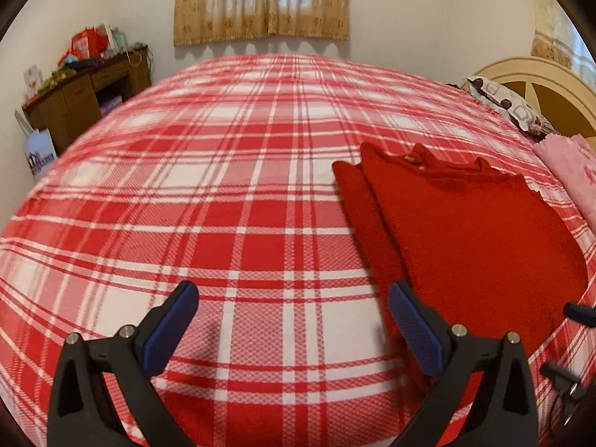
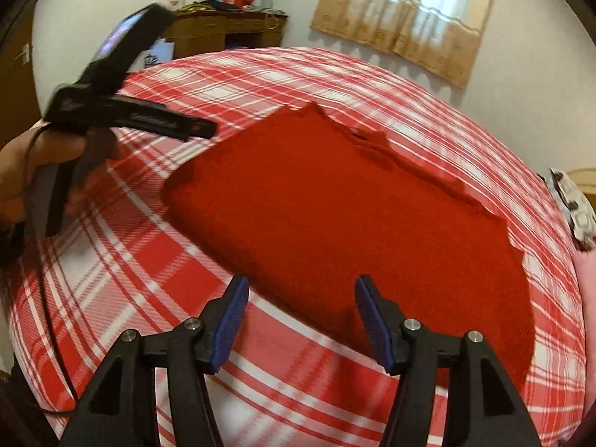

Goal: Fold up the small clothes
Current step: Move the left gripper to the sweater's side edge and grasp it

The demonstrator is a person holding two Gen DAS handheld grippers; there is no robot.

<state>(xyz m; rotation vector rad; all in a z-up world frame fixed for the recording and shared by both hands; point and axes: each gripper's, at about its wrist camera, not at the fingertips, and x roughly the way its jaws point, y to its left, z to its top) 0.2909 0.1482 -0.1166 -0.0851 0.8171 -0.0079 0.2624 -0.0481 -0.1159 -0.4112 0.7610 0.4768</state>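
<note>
Red knit garment (image 2: 335,223), partly folded, flat on a bed (image 1: 223,186) under a red-and-white plaid cover, toward the side nearest the headboard (image 1: 551,85). One sleeve or side panel doubled along the left edge, neckline pointing toward the far curtained window (image 1: 260,0).

Left gripper (image 1: 292,320) low over bare plaid just beside the garment's left edge, blue-padded fingers (image 1: 175,327) spread wide with nothing between them, right pad overlapping the cloth's border in view; contact impossible to judge.

Right gripper (image 2: 300,316) hovering above the garment's near corner, fingers (image 2: 231,320) likewise parted and empty, one pad over plaid, the other over red knit.

From the right wrist view, left gripper seen raised at the left of the frame, gripped by a bare hand (image 2: 41,164) wrapped around its handle, nose angled out toward the garment, cable trailing down beside the bed.

Patterned pillow (image 1: 510,108) and pink cloth (image 1: 573,171) at the head end; brown desk (image 1: 85,97) cluttered with boxes against the far wall.
</note>
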